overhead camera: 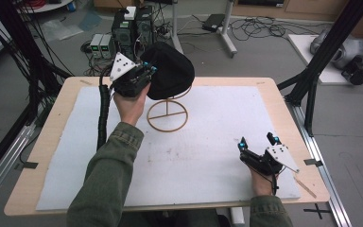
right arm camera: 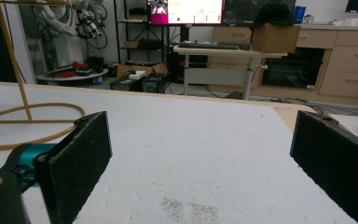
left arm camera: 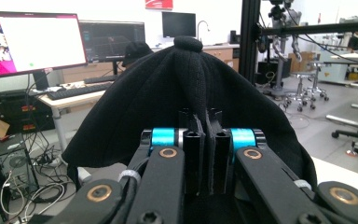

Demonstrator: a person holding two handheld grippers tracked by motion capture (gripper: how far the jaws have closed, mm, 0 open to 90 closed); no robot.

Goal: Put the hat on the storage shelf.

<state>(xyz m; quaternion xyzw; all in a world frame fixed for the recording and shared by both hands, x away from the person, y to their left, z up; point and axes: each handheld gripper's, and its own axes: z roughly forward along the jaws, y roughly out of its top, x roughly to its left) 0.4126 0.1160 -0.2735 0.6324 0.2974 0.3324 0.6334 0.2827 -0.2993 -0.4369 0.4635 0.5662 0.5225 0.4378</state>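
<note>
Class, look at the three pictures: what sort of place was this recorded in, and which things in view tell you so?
Most likely a robotics lab or workshop. Computer towers and loose cables sit on the floor, monitors stand on desks, and a black metal frame surrounds the table.

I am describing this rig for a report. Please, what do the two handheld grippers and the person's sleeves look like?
Both the left gripper and the right gripper are black, with flat black jaw pads, blue cylinders near the jaws and brass-coloured pivots. Each carries a grey three-cornered plate with dark dots. A ribbed black cable trails from the left one. The sleeves are olive green.
</note>
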